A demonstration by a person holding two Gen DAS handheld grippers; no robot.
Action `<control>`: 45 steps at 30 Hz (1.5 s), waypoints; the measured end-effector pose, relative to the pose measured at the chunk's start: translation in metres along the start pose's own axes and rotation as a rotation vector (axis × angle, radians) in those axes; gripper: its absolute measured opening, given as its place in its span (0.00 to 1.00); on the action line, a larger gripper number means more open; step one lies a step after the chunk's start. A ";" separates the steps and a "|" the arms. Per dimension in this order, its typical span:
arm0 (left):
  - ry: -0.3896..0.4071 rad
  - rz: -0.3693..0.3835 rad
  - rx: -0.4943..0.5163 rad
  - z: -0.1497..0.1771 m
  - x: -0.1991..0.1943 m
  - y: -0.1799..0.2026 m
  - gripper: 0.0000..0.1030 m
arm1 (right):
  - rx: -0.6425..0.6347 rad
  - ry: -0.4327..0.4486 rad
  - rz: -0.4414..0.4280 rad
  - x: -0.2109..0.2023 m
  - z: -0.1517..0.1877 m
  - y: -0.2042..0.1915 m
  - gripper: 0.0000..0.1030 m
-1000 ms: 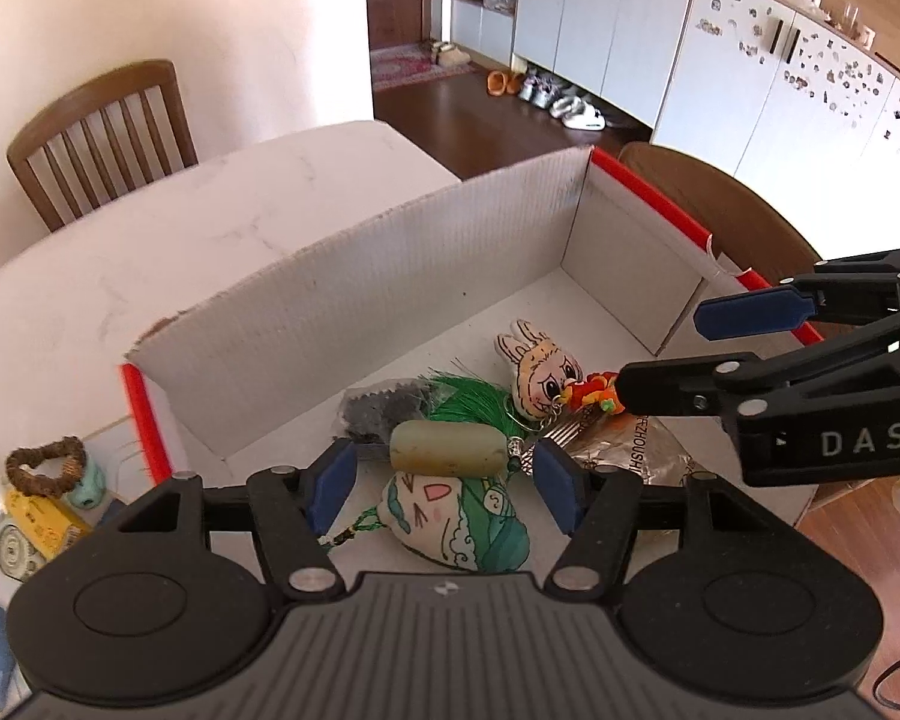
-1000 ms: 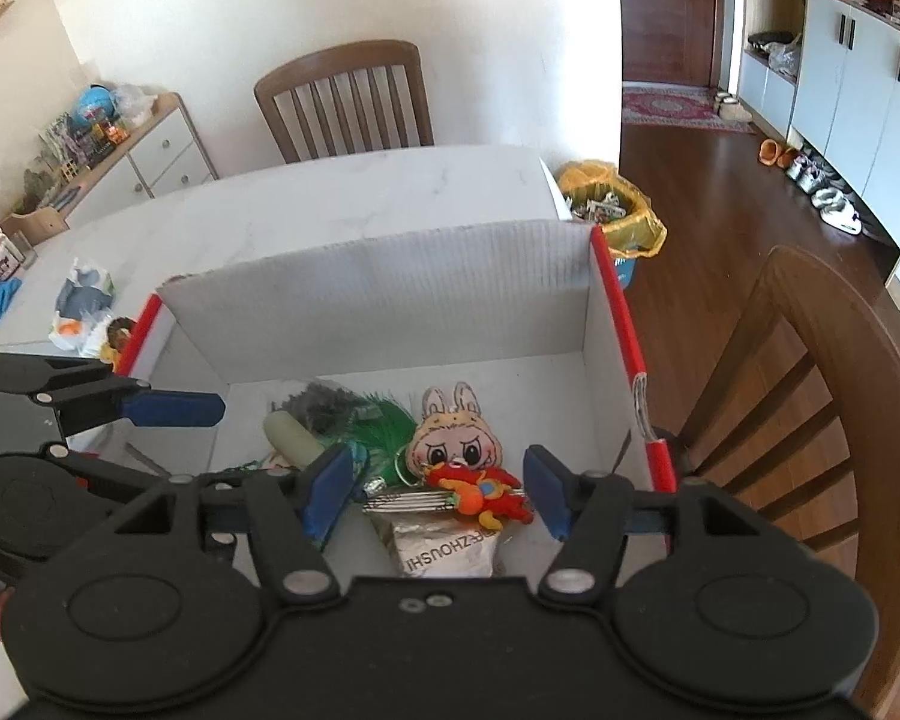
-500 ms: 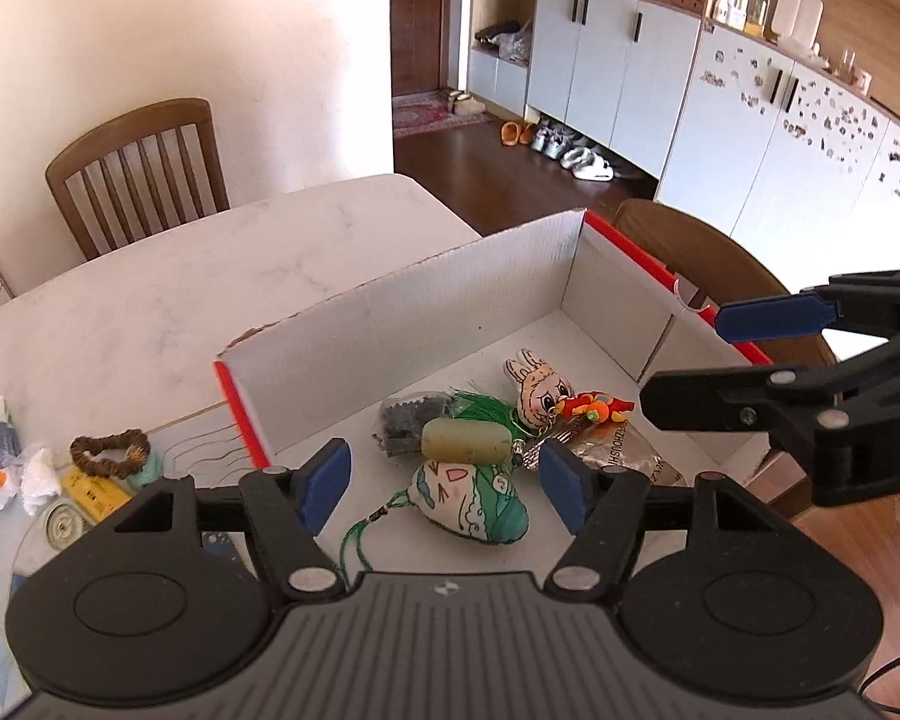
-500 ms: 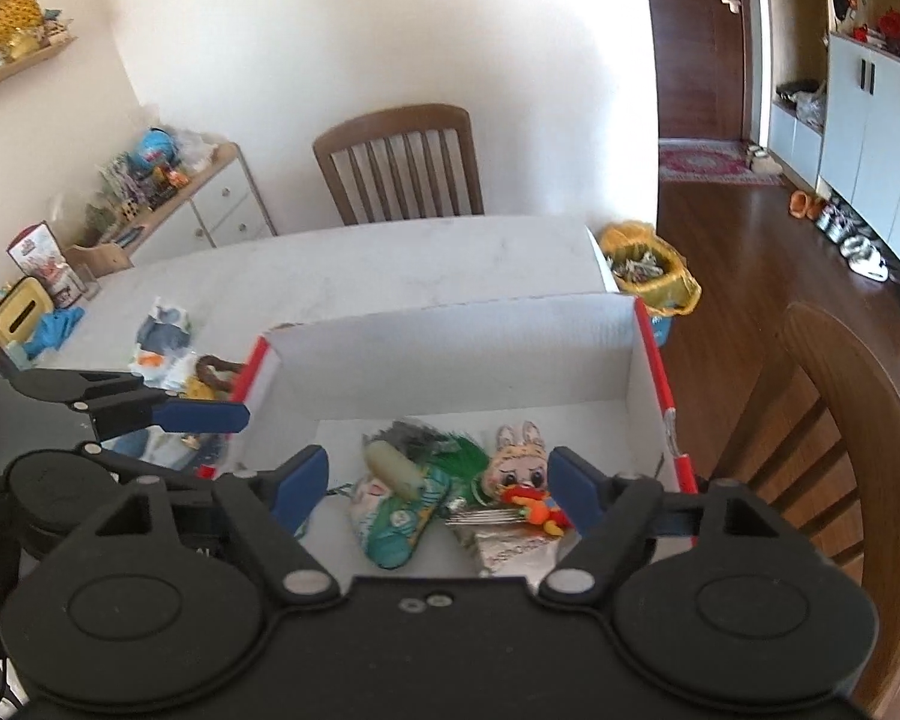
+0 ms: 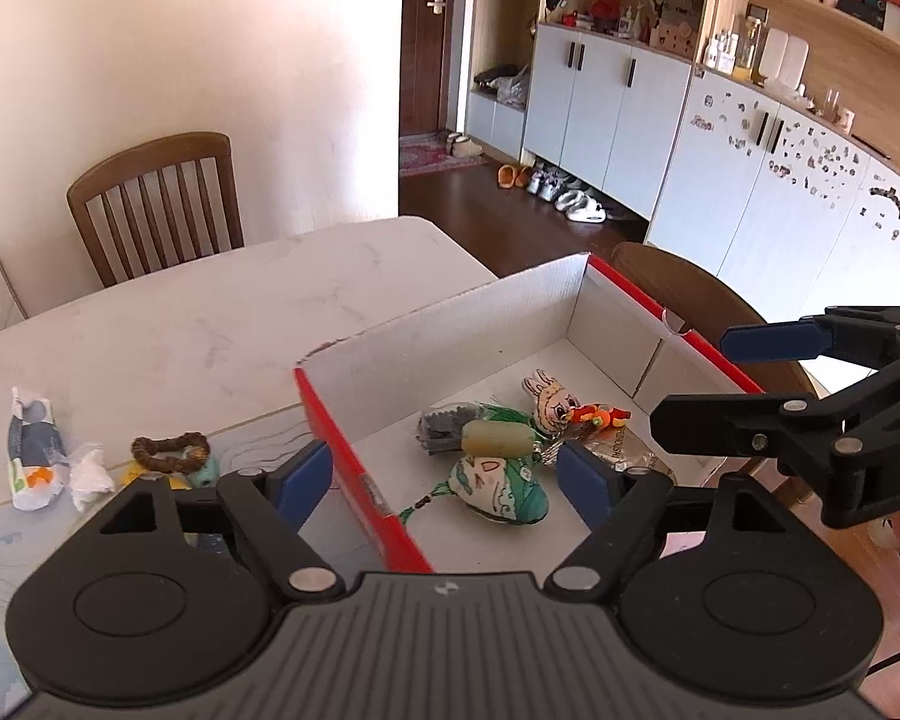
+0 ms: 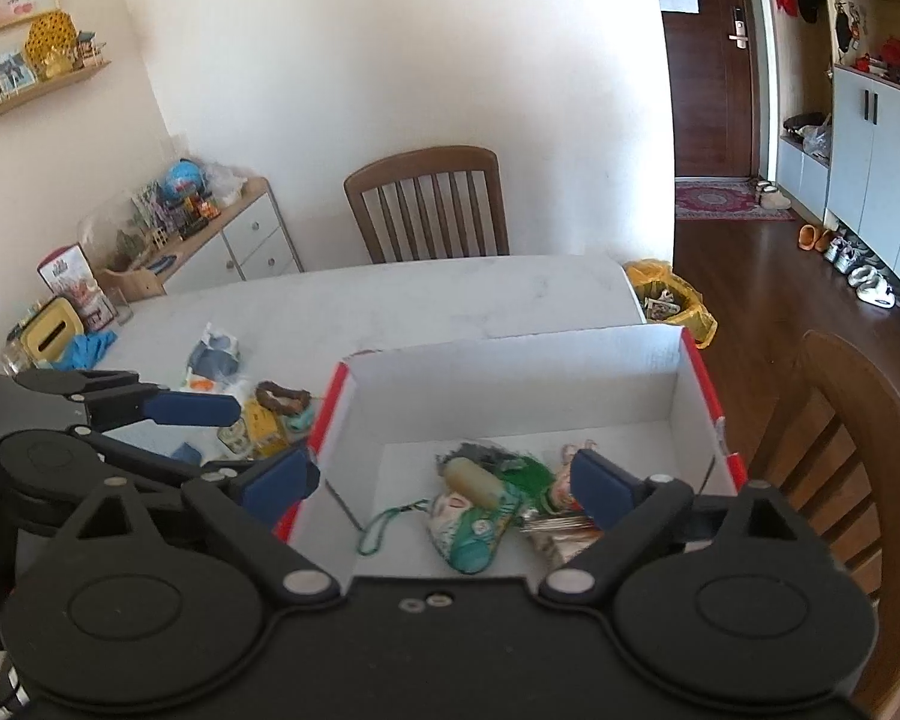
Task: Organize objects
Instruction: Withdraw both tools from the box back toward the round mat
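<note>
A white cardboard box with red edges stands on the table. Inside lie a green painted pouch, a pale green cylinder, a rabbit charm, an orange figure and a foil packet. My left gripper is open and empty, high above the box's left wall. My right gripper is open and empty, above the box's near side; it also shows in the left wrist view.
Left of the box on the table lie a brown bead bracelet, a yellow item, a crumpled wrapper and a blue cloth. Wooden chairs stand at the far side and right.
Both grippers have risen and pulled back from the box, still open and empty. The view widened, and the items left of the box came into sight.
</note>
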State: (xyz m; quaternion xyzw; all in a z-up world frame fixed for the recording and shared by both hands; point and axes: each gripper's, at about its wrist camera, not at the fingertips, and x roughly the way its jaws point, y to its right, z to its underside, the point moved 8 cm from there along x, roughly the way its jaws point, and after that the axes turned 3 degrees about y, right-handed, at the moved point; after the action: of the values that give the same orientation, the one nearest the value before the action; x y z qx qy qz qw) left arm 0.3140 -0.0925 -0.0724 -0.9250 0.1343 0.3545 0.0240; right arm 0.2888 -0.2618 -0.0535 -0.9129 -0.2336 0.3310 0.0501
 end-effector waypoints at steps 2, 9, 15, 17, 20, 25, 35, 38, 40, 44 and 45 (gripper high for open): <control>0.005 0.008 -0.012 0.000 -0.005 -0.007 0.83 | 0.002 0.008 0.002 0.000 0.000 -0.008 0.95; 0.015 0.020 -0.033 0.004 -0.019 -0.030 0.86 | -0.024 0.033 0.007 0.002 0.000 -0.038 0.97; 0.047 0.011 -0.031 0.006 -0.032 -0.052 0.94 | -0.014 0.041 -0.003 0.007 0.001 -0.060 0.97; 0.055 0.000 -0.033 0.006 -0.034 -0.061 0.96 | -0.008 0.042 0.000 0.010 0.001 -0.066 0.97; 0.063 -0.004 -0.039 0.008 -0.038 -0.076 0.99 | -0.002 0.041 -0.005 0.015 0.002 -0.075 0.97; 0.076 -0.028 -0.054 0.012 -0.041 -0.103 0.99 | -0.012 0.053 0.012 0.027 0.002 -0.094 0.97; 0.101 -0.032 -0.088 0.023 -0.046 -0.167 1.00 | -0.032 0.030 -0.007 0.062 0.003 -0.143 0.97; 0.111 -0.042 -0.090 0.026 -0.047 -0.188 1.00 | -0.052 0.015 -0.006 0.075 0.005 -0.156 0.97; 0.114 -0.074 -0.089 0.028 -0.046 -0.205 1.00 | -0.059 0.004 -0.003 0.083 0.007 -0.163 0.97; 0.099 -0.101 -0.110 0.031 -0.039 -0.236 1.00 | -0.061 -0.021 0.004 0.102 0.011 -0.174 0.97; 0.092 -0.103 -0.115 0.032 -0.036 -0.244 1.00 | -0.061 -0.026 0.003 0.107 0.012 -0.176 0.97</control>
State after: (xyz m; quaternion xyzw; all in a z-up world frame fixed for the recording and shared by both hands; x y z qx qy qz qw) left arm 0.3324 0.1557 -0.0851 -0.9458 0.0671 0.3172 -0.0173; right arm 0.2840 -0.0579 -0.0812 -0.9099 -0.2429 0.3358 0.0184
